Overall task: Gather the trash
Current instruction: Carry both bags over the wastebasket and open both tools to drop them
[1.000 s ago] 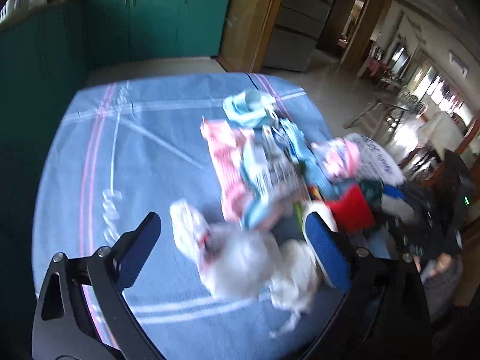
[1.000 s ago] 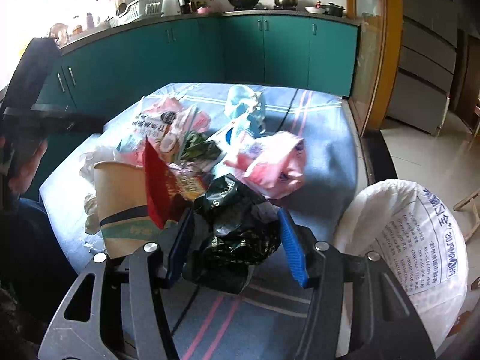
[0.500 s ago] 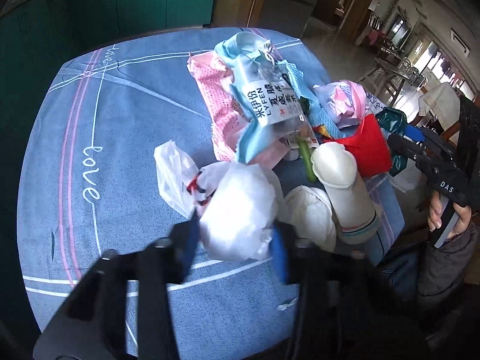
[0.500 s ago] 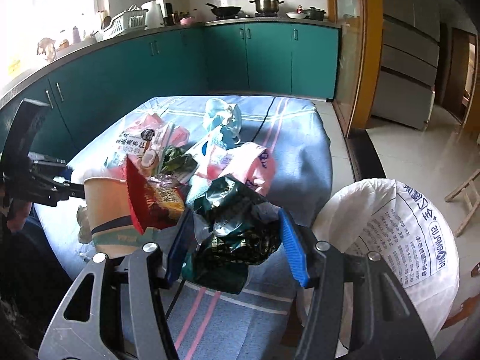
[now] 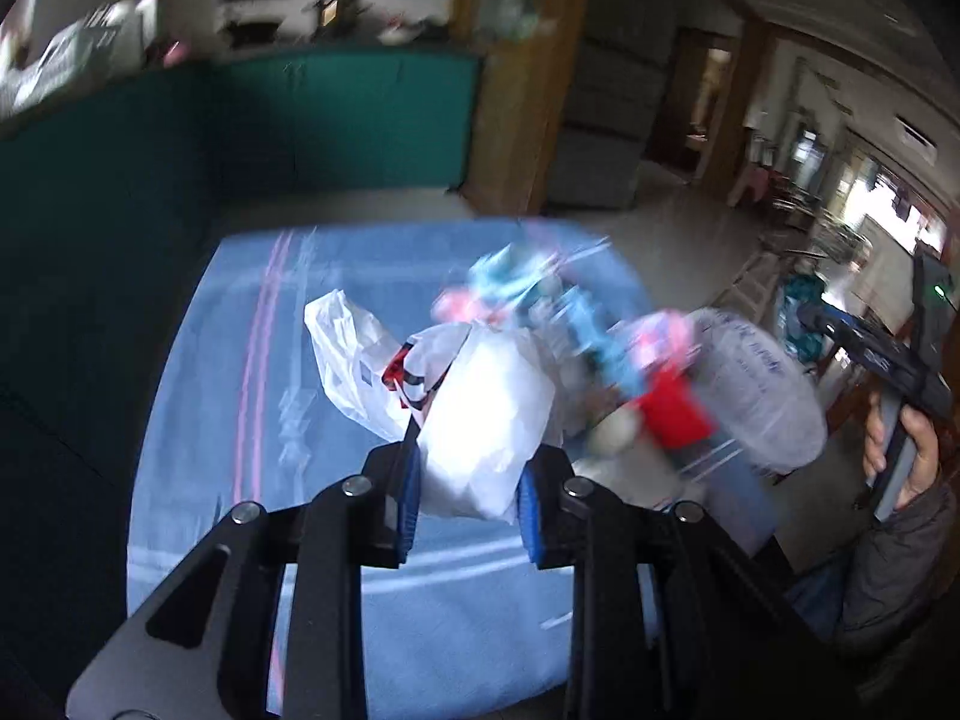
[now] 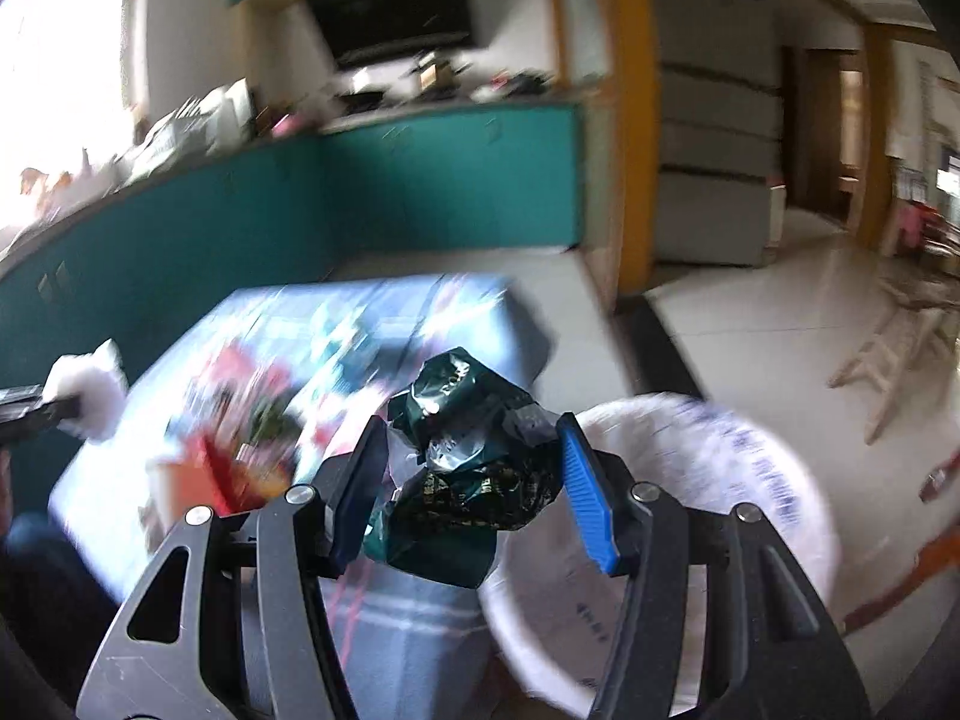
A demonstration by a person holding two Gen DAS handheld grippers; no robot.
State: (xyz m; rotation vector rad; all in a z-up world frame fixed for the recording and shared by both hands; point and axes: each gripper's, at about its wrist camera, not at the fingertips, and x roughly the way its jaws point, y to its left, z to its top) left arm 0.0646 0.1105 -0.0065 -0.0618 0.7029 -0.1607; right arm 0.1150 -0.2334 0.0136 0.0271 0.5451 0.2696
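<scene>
White plastic bag (image 5: 486, 420) now sits pinched between the pads of the left gripper (image 5: 465, 504), whose jaws have just been closing from wide open onto it; a second ago the bag lay loose on the blue tablecloth (image 5: 198, 420), and it is now raised clear of the cloth. The right gripper (image 6: 474, 480) holds one crumpled dark green wrapper (image 6: 474, 450), jaws clamped at unchanged width, and has swung toward the single white woven sack (image 6: 750, 510) standing just beside the table. Judged from this, two items are secured and ready for deposit. The remaining pile on the cloth is too blurred to count; one red container (image 5: 675, 408) is distinguishable.
</scene>
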